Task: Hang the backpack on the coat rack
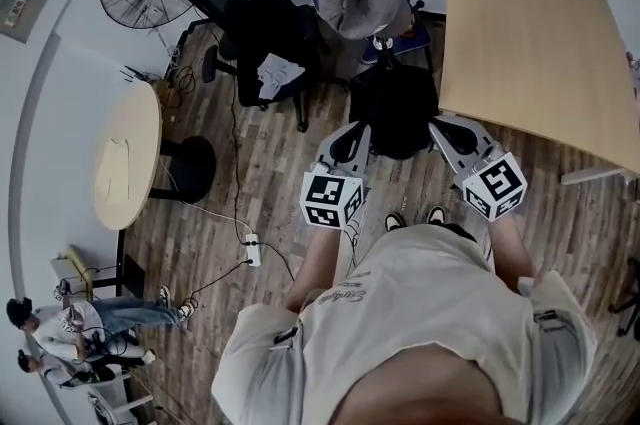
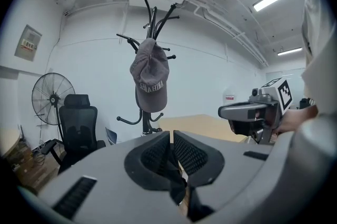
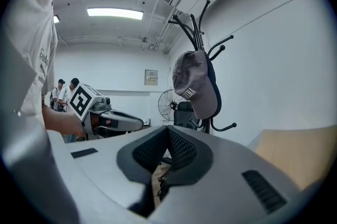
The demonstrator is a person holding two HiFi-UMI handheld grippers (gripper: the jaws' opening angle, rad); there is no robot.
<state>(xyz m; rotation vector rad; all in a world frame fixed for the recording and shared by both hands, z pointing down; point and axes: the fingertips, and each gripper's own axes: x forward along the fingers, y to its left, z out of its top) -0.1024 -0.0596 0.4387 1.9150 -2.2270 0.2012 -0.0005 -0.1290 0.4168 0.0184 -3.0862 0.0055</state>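
Just beyond the person's shoes [image 1: 396, 221], the left tongs [image 1: 356, 135] and the right tongs [image 1: 442, 127] are both clenched on the top of the black backpack [image 1: 395, 108]. One grips at each side, with a dark fold pinched between each pair of jaws. The backpack hangs between them, its long axis running down toward the floor [image 1: 260, 173]. Straight beyond it, about midway between the two hands so neither is clearly nearer, stands the coat rack [image 2: 152, 17], a grey cap [image 2: 150, 78] on one arm. Its free upper hooks [image 2: 177, 17] sit higher than the tongs, so I judge the coming move must go forward and up.
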